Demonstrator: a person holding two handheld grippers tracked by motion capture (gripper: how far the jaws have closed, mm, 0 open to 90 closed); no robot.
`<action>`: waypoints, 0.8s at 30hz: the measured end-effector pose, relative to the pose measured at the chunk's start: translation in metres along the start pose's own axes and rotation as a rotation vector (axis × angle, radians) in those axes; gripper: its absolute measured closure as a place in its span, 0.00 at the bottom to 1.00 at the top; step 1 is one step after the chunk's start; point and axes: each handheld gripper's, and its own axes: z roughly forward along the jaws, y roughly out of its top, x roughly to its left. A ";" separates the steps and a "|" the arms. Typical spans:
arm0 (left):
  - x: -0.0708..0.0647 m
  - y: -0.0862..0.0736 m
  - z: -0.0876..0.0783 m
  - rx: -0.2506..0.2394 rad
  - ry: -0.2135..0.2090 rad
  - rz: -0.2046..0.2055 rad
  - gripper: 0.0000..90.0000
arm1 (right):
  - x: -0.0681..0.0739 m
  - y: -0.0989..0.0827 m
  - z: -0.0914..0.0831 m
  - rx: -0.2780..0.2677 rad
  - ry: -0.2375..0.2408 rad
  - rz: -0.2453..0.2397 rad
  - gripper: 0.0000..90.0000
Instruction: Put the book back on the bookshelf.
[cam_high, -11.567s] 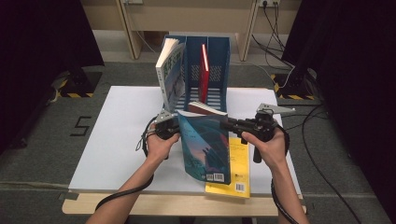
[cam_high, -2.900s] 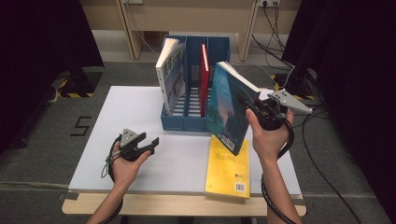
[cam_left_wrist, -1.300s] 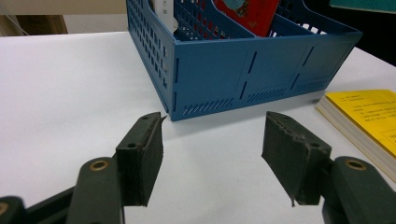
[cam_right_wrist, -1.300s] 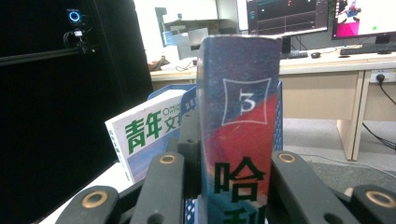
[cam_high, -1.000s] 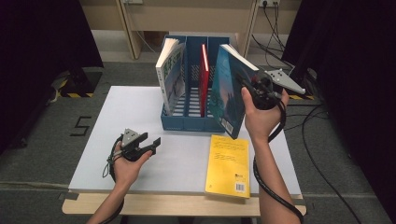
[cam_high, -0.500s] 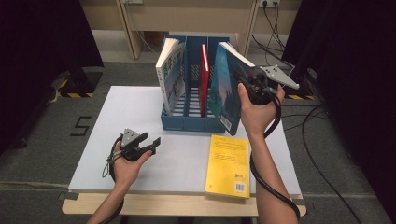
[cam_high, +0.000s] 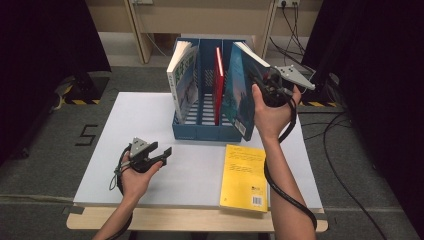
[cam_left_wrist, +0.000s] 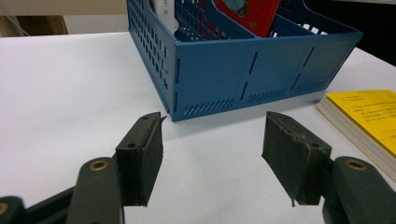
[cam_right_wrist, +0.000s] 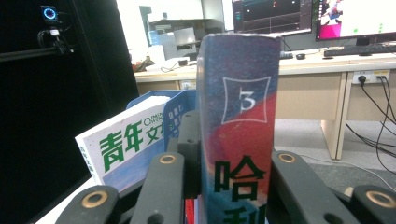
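My right claw (cam_high: 264, 86), clamped on the blue book (cam_high: 239, 95), has carried it from mid-air to the blue file rack's (cam_high: 206, 131) right compartment; slotting nearly done. Left claw (cam_high: 161, 153) idle, open.

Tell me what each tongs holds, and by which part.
Right tongs clamp the thick blue paperback book across its spine, near the top. Left tongs: nothing.

Upright blue book (cam_high: 241, 95) over rightmost slot
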 end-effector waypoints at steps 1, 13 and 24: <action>0.000 0.000 0.000 -0.001 0.001 -0.001 0.42 | 0.000 0.000 0.001 0.001 -0.003 -0.002 0.83; 0.001 0.000 0.000 -0.001 0.003 0.000 0.42 | 0.002 0.000 0.016 0.003 -0.030 -0.013 0.83; 0.002 0.000 -0.001 -0.005 0.004 -0.001 0.42 | 0.002 -0.001 0.026 0.006 -0.055 -0.024 0.83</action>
